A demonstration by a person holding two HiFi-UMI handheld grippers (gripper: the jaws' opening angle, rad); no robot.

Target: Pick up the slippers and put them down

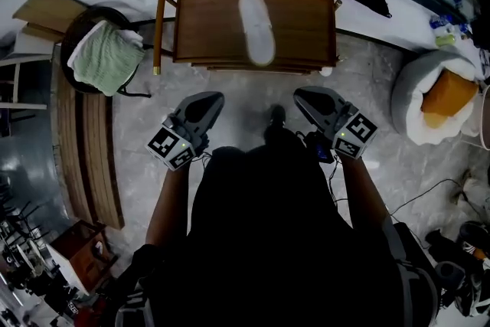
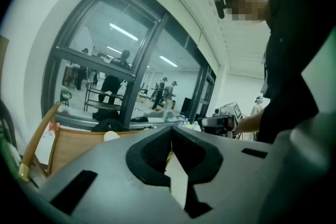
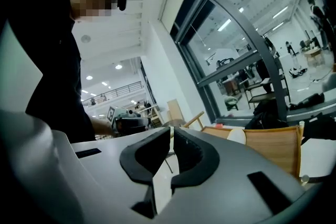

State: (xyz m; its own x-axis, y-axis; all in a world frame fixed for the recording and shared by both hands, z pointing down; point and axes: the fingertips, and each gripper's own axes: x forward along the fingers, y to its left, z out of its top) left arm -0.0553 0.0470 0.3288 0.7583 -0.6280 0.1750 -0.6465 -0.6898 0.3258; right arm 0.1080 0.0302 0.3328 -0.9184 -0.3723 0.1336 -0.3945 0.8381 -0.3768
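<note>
Dark-clad torso nearest, the person holds the grey left tool and right tool empty, jaws together, short of the brown wooden worktop, presumably ready to reach for the white oval slipper lying mid-worktop between its far and near edges.

Bare grey floor lies open on the near side of the wooden table. A white slipper takes the tabletop's middle, with free wood to either side. A wooden pole, a towel-draped chair and a slatted bench crowd the left, and a round white cushion blocks the right
</note>
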